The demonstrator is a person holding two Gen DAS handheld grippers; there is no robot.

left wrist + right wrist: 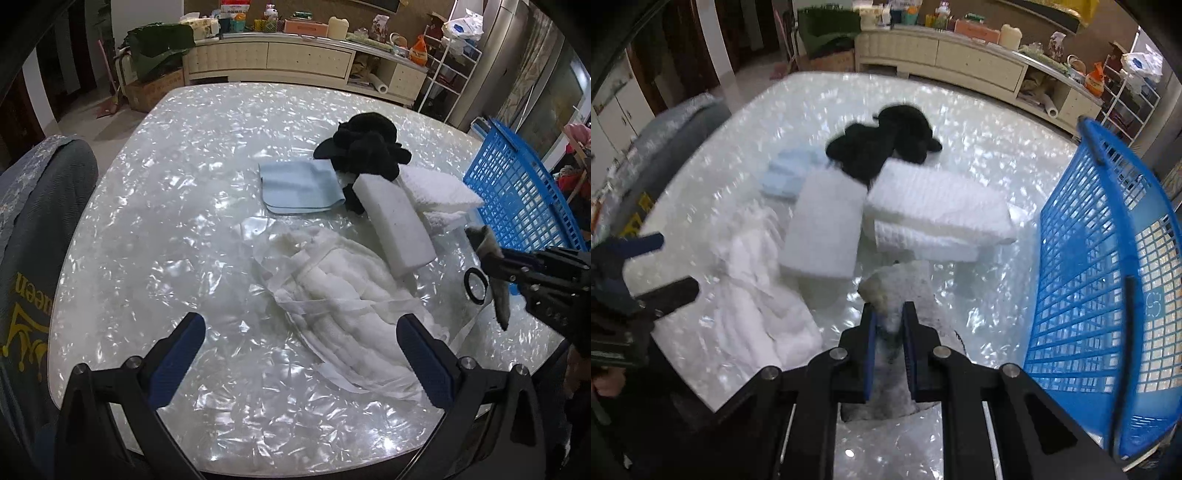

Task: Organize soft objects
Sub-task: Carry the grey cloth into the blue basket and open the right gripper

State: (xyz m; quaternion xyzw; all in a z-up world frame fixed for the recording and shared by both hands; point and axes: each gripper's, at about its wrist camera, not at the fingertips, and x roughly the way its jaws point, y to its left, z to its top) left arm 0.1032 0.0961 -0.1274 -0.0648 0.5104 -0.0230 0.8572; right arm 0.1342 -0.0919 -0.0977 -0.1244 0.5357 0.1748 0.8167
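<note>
Soft things lie grouped on a pearly white table, and we hold a gripper in each hand above it. Our right gripper is clamped narrowly on a small grey fuzzy cloth, which bulges out beyond the blue pads and hangs clear of the table in the left wrist view. Our left gripper stands wide apart with nothing between its fingers, poised over a crumpled white fabric with ribbon-like straps.

Further back, a white foam block leans across folded white towels. A black plush garment sits heaped behind them, overlapping one corner of a folded pale blue cloth. A blue plastic lattice basket stands at the table's right edge, just beside the towels. A chair with a grey cover stands at the left.
</note>
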